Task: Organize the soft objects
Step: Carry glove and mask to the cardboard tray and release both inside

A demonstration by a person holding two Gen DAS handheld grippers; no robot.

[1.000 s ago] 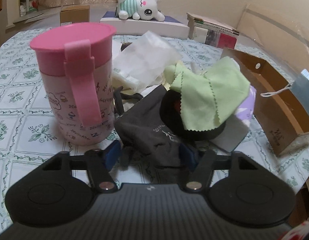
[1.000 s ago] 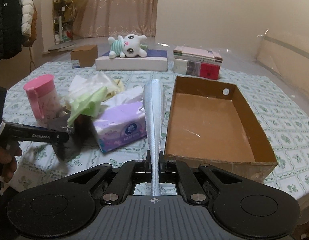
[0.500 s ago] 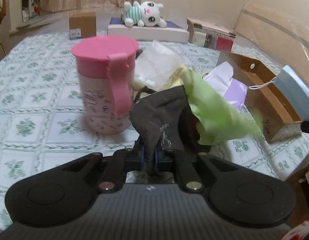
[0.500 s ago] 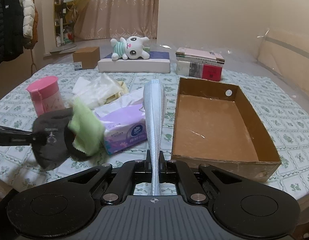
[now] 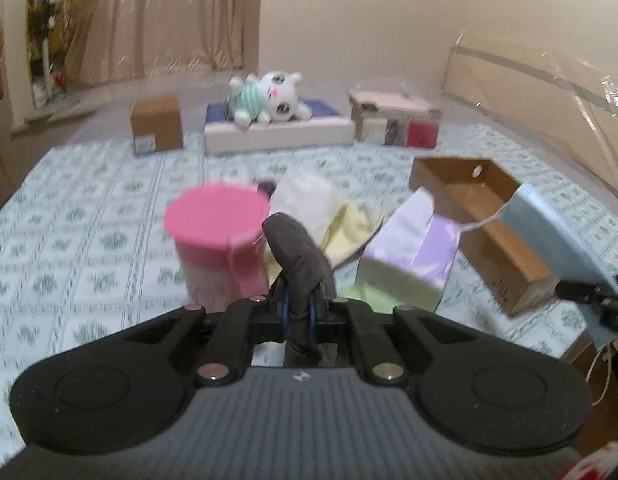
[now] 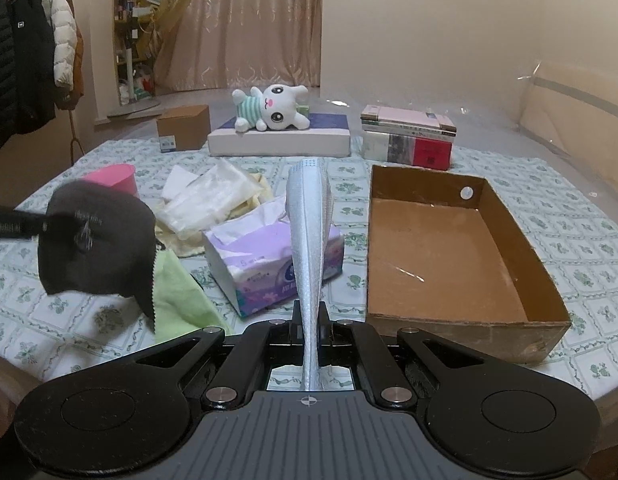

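Risk: left gripper (image 5: 297, 312), jaws pinching the dark cloth (image 6: 97, 240) above the bench's near left, could snag the green cloth (image 6: 177, 300); right gripper (image 6: 309, 332), jaws pinching the face mask (image 6: 309, 232), might drop it short of the cardboard box (image 6: 461, 320).

At the frame's lower centre, the left gripper (image 5: 297, 314) was clamped on a dark grey cloth (image 5: 300, 256). Behind it stood a pink cup (image 5: 217, 240) and a purple tissue pack (image 5: 409, 252); a cardboard box (image 5: 505, 256) sat at right.

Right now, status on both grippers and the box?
Left gripper shut on dark cloth, lifted. Right gripper shut on face mask. Cardboard box empty, approach unobstructed.
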